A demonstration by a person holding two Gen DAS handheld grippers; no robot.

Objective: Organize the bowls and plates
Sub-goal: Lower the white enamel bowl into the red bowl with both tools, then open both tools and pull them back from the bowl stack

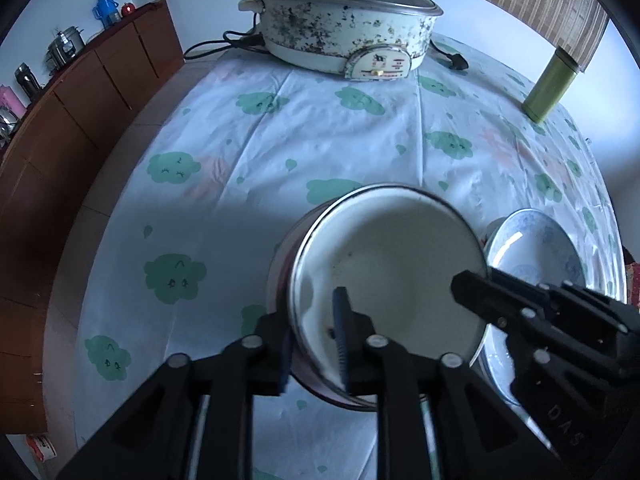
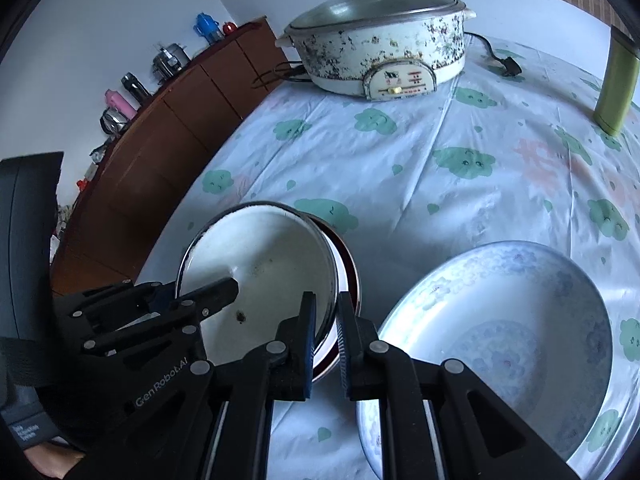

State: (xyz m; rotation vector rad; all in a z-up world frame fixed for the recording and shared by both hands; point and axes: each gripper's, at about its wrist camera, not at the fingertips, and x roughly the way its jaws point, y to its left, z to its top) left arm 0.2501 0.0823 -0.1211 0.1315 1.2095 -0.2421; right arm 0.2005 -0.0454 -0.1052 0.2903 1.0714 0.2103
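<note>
Mostly hidden under empty white bowl (image 2: 260,264), lower middle: red-rimmed bowl (image 2: 352,276). Cut off lower right: empty flowered dish (image 2: 500,320). Right gripper (image 2: 326,344) pinching white bowl's rim; left gripper (image 1: 314,336) slightly apart, loose around it.

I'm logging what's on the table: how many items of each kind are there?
White bowl: 1
Red-rimmed bowl under it: 1
Blue-patterned dish: 1
Electric pot: 1
Green flask: 1
Total: 5
</note>
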